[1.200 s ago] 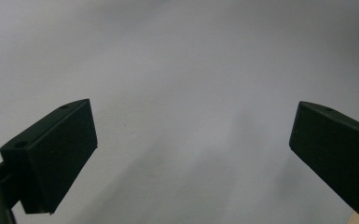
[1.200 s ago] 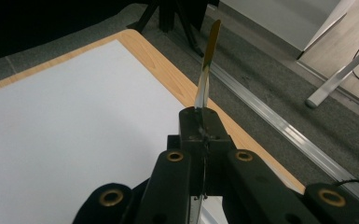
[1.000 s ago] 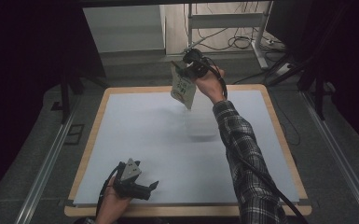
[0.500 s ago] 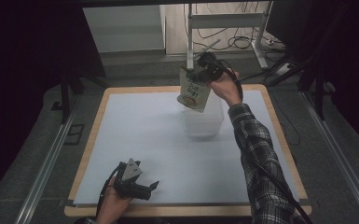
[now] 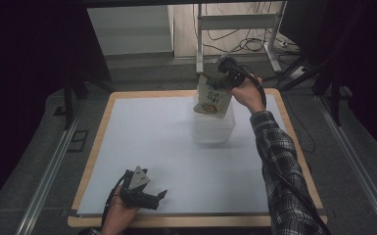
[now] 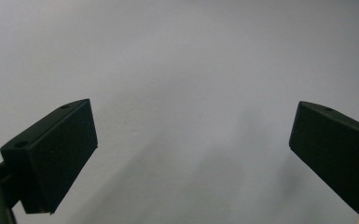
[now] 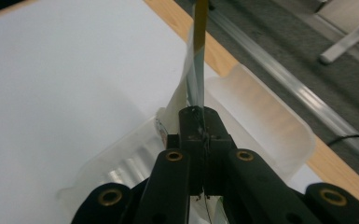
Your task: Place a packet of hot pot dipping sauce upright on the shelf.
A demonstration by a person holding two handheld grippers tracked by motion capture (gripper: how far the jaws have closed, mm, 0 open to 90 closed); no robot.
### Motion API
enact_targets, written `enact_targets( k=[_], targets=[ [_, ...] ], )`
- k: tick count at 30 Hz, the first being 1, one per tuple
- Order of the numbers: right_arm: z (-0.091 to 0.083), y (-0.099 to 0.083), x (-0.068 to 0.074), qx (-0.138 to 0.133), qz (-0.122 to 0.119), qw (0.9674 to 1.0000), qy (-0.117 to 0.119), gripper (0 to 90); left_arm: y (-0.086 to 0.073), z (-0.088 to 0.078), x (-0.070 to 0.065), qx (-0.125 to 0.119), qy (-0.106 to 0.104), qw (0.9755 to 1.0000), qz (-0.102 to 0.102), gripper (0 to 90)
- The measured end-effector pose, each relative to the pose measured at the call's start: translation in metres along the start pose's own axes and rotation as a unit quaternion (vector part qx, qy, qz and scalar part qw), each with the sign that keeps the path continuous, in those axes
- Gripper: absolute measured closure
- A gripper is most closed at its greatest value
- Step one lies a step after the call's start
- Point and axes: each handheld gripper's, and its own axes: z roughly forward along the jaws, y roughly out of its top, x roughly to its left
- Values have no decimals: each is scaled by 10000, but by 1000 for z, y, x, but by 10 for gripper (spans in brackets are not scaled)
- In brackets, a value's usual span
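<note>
My right gripper [image 5: 219, 73] is shut on the top edge of a flat printed snack pouch [image 5: 212, 99], which hangs above a clear plastic tub [image 5: 214, 128] at the far right of the white mat. In the right gripper view the pouch [image 7: 195, 65] runs edge-on from the closed jaws, with the tub [image 7: 265, 126] below it. My left gripper [image 5: 160, 197] lies low near the front edge of the mat, held in a hand, jaws wide apart. The left gripper view has the two black fingers [image 6: 56, 154] far apart over bare white mat, nothing between them.
The white mat [image 5: 147, 142] covers a wooden table [image 5: 94, 142]. Beyond the far edge are a metal desk frame [image 5: 235, 29], cables on the floor and dark stands. A rail [image 5: 49, 171] runs along the left side.
My right gripper has carried the pouch rightward and a little nearer, from left of the tub to above it. The left gripper has stayed put.
</note>
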Motion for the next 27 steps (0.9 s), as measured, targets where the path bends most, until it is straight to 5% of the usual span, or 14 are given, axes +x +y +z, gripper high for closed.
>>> enact_targets(
  k=[13, 21, 27],
  targets=[
    [-5, -3, -7, 201, 25, 9996, -218, 888, 0, 0, 0, 17, 11, 10000, 15, 10],
    [6, -6, -6, 213, 69, 9992, -336, 886, 0, 0, -1, 17, 22, 10000, 13, 10],
    [-5, -5, -7, 310, -97, 9989, -348, 889, 0, 0, 0, 23, 27, 10000, 24, 10]
  ],
)
